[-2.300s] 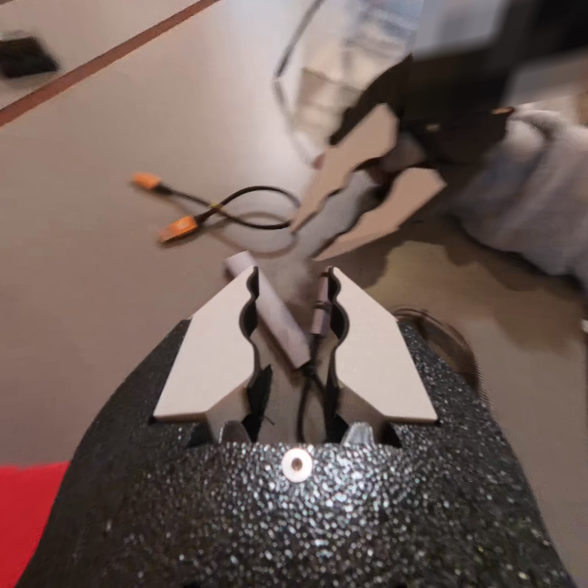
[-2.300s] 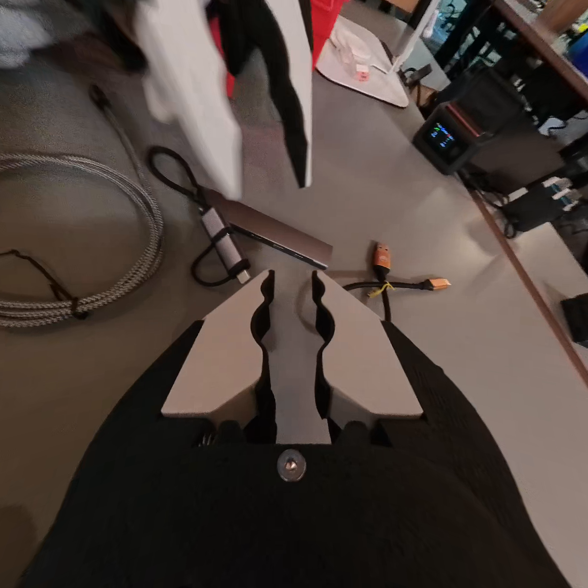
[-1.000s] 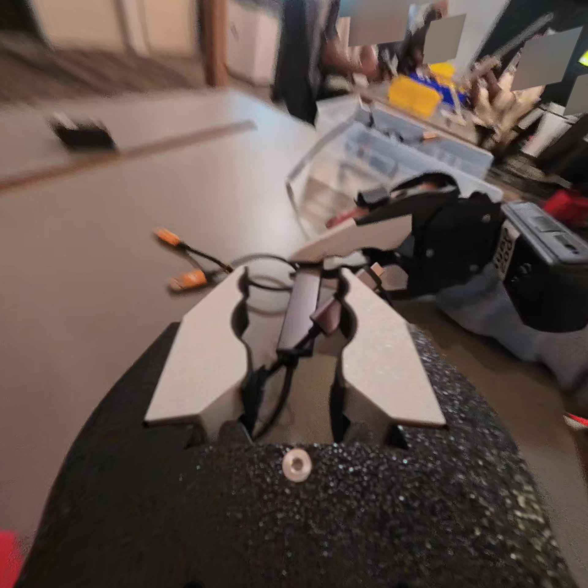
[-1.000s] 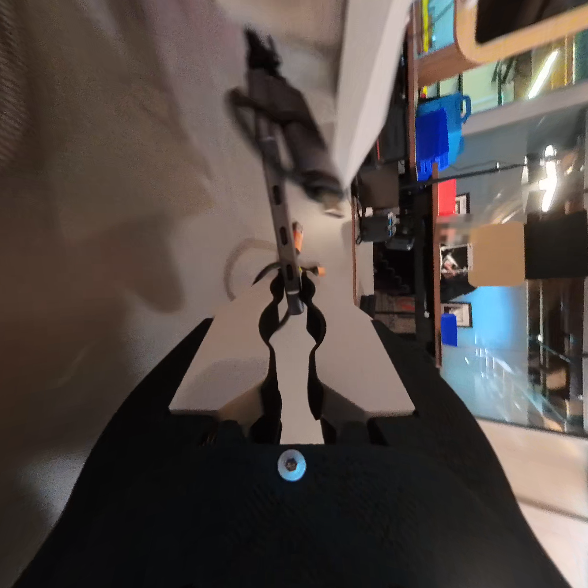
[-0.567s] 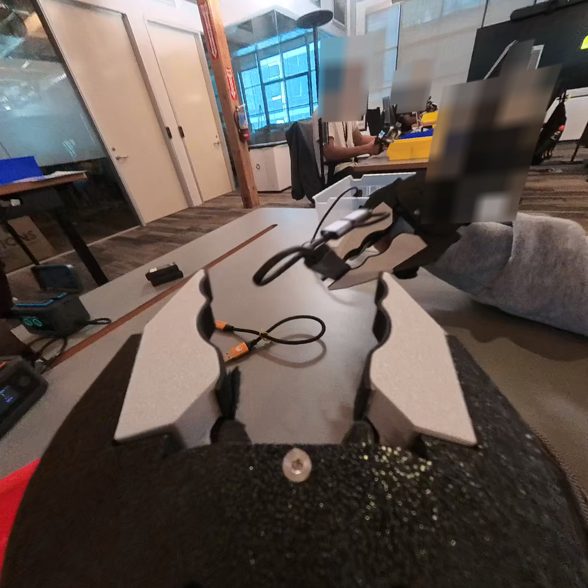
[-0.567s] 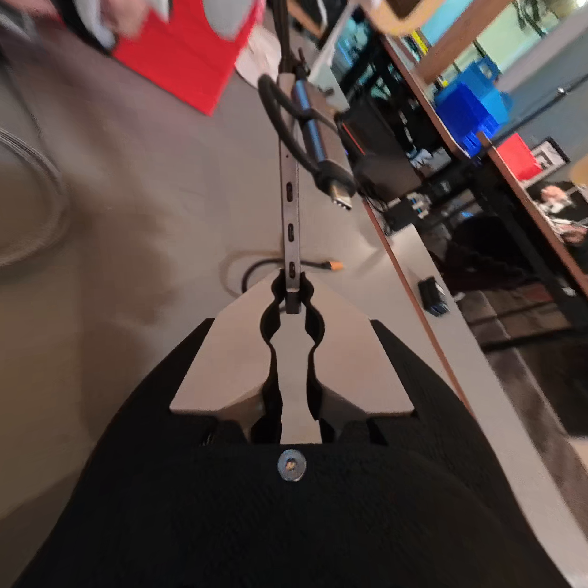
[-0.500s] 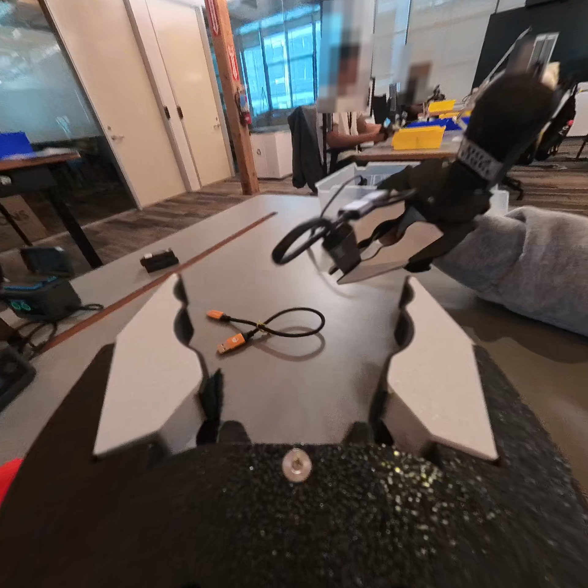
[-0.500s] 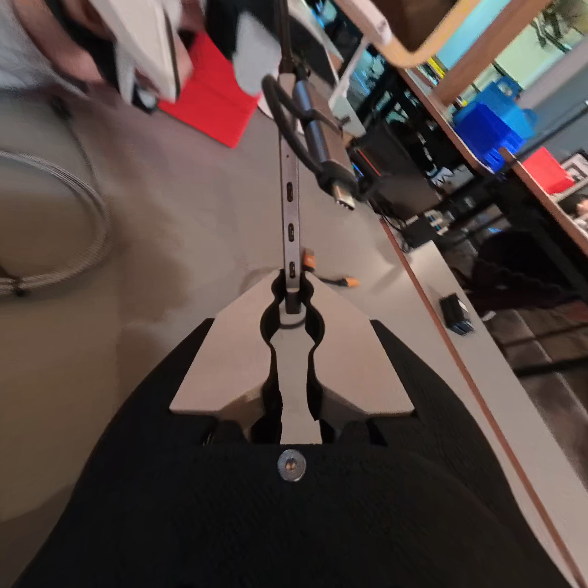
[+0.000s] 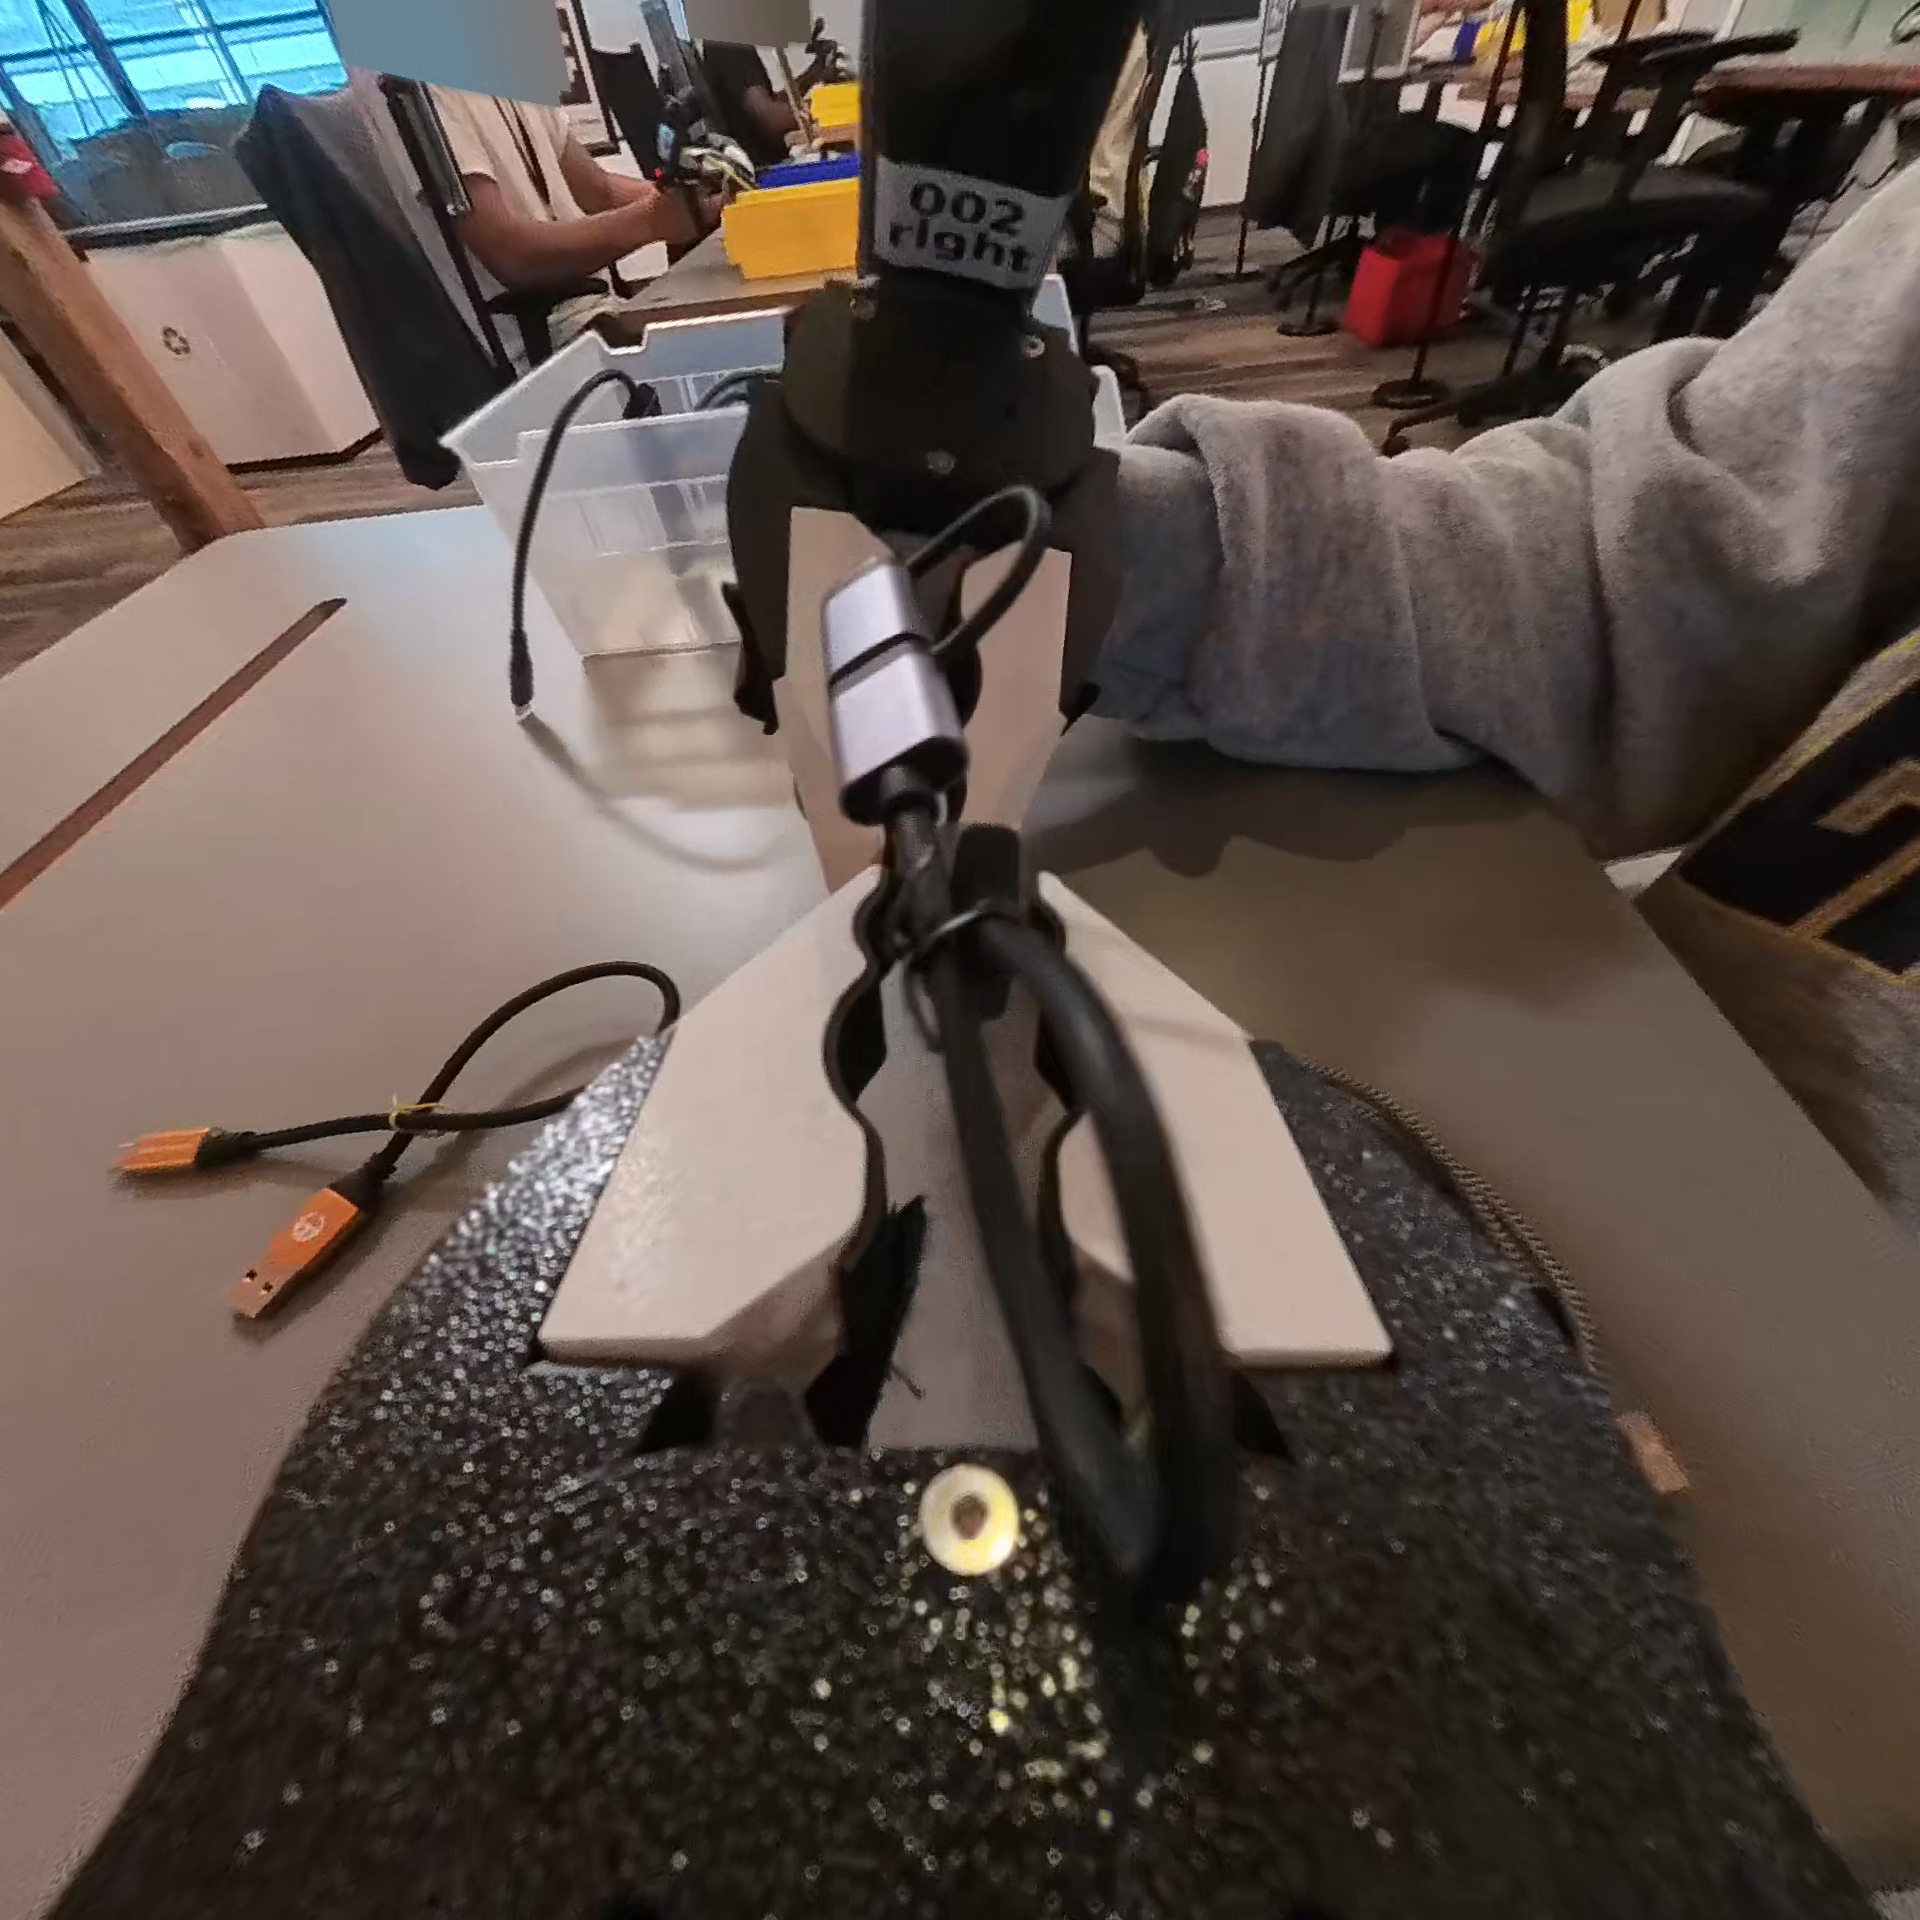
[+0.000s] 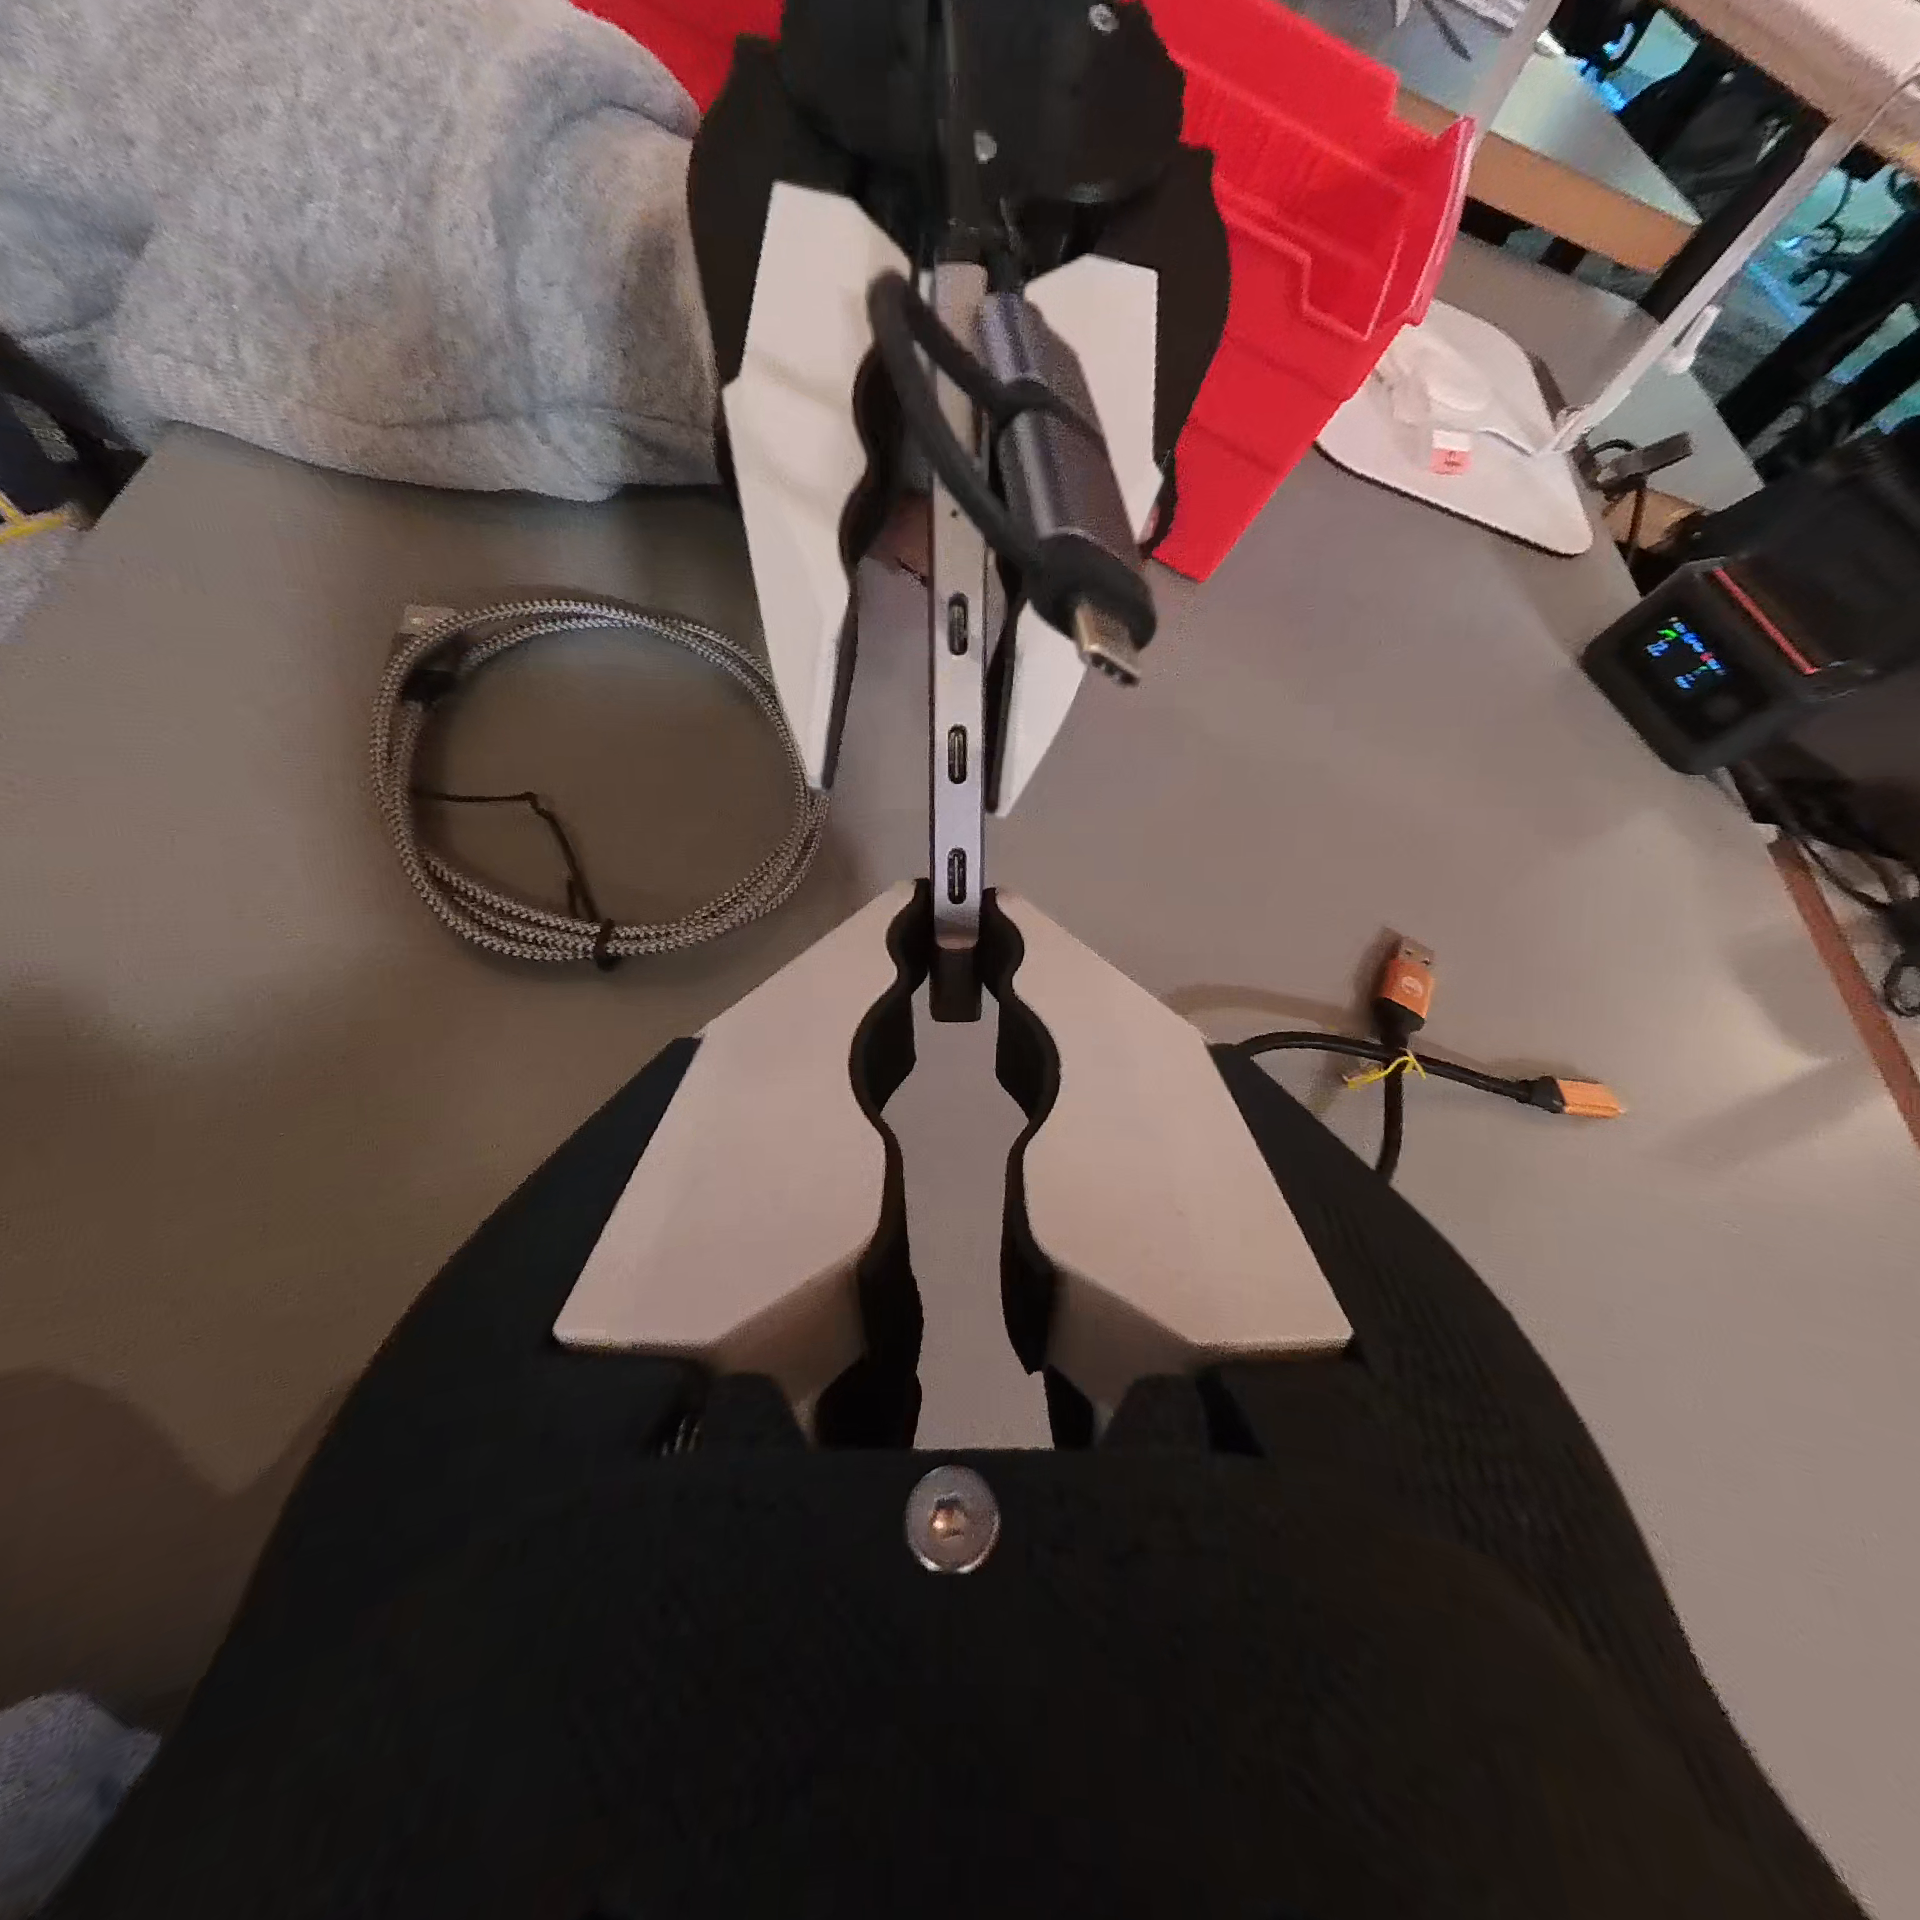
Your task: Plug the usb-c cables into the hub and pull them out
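Note:
My right gripper (image 10: 951, 914) is shut on the near end of a slim grey hub (image 10: 961, 748) and holds it above the table. Its side ports face up. The hub's own black cable loops beside it and ends in a free usb-c plug (image 10: 1101, 644). My left gripper (image 9: 956, 904) faces the right gripper (image 9: 904, 681) head-on. It is closed on the black cable just behind the hub's end (image 9: 883, 717), and the loop runs back over its fingers. A black cable with orange plugs (image 9: 312, 1236) lies on the table and also shows in the right wrist view (image 10: 1403, 987).
A coiled grey braided cable (image 10: 582, 779) lies on the grey table (image 10: 1351, 831). A red bin (image 10: 1299, 260), a black device with a screen (image 10: 1704, 675) and a clear bin (image 9: 623, 499) stand around. A grey sleeve (image 9: 1455, 582) rests at the right. People sit at desks behind. The tips of both grippers are at nearly the same place.
The left gripper was wide open and apart from the hub. It has since moved in and closed on the hub's cable. The right gripper has swung the hub round to face it.

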Demonstrator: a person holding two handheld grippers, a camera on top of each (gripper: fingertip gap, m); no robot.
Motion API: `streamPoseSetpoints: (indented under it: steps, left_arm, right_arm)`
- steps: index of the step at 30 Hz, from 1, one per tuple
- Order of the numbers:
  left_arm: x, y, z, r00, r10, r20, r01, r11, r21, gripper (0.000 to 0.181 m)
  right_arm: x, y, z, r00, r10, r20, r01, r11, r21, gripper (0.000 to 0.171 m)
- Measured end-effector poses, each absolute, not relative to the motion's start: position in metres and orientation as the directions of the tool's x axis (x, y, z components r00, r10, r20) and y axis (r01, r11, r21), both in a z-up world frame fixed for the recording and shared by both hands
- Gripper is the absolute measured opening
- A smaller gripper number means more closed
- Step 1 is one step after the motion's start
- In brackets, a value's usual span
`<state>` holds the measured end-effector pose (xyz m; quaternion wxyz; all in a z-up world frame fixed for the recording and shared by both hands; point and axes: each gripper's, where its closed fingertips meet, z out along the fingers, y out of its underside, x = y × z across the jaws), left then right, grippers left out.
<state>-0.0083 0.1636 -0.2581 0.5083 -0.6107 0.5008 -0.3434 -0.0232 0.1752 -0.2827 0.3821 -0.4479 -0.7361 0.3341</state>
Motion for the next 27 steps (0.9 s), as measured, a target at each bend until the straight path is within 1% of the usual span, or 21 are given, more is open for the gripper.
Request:
streamPoseSetpoints:
  steps: [2,4,7,9,11,13,18,20,21,22,24,27]
  left_arm:
    - [-0.010,0.164,-0.257,0.258,-0.963,-0.076,-0.248,0.010,-0.969,0.016]
    - [-0.012,0.163,-0.257,0.251,-0.964,-0.084,-0.246,0.021,-0.969,0.013]
    - [-0.010,0.161,-0.257,0.244,-0.957,-0.158,-0.258,0.093,-0.962,0.014]
    - [-0.008,0.158,-0.254,0.230,-0.963,-0.138,-0.237,0.082,-0.968,0.019]
    - [-0.009,0.156,-0.252,0.217,-0.967,-0.131,-0.216,0.083,-0.973,0.014]
    - [-0.011,0.160,-0.251,0.243,-0.958,-0.153,-0.218,0.100,-0.971,0.008]
    - [-0.012,0.165,-0.254,0.280,-0.939,-0.198,-0.264,0.123,-0.957,0.007]
    - [-0.016,0.173,-0.258,0.321,-0.924,-0.209,-0.295,0.113,-0.949,0.007]
    - [-0.020,0.179,-0.260,0.354,-0.909,-0.221,-0.315,0.107,-0.943,0.007]
    - [-0.025,0.186,-0.261,0.396,-0.888,-0.234,-0.330,0.100,-0.939,0.006]
    - [-0.039,0.203,-0.263,0.496,-0.821,-0.282,-0.369,0.094,-0.925,0.007]
    - [-0.067,0.228,-0.263,0.629,-0.649,-0.428,-0.477,0.113,-0.872,0.007]
  right_arm:
    - [-0.023,0.172,-0.283,-0.320,0.914,0.249,0.404,0.369,-0.837,0.007]
    - [-0.023,0.170,-0.283,-0.329,0.912,0.245,0.410,0.372,-0.833,0.007]
    - [-0.022,0.168,-0.285,-0.335,0.909,0.247,0.430,0.380,-0.819,0.007]
    - [-0.020,0.168,-0.287,-0.338,0.907,0.249,0.447,0.388,-0.806,0.007]
    - [-0.020,0.167,-0.288,-0.342,0.907,0.244,0.456,0.387,-0.801,0.007]
    - [-0.020,0.167,-0.287,-0.340,0.909,0.242,0.460,0.385,-0.800,0.007]
    - [-0.020,0.173,-0.291,-0.306,0.919,0.249,0.485,0.375,-0.790,0.008]
    - [-0.019,0.182,-0.292,-0.262,0.926,0.272,0.505,0.372,-0.779,0.008]
    - [-0.018,0.187,-0.291,-0.233,0.930,0.283,0.510,0.365,-0.779,0.013]
    - [-0.017,0.194,-0.289,-0.194,0.937,0.291,0.508,0.350,-0.787,0.013]
    - [-0.014,0.213,-0.280,-0.088,0.951,0.296,0.477,0.301,-0.826,0.013]
    - [-0.007,0.246,-0.267,0.086,0.971,0.225,0.365,0.179,-0.914,0.011]
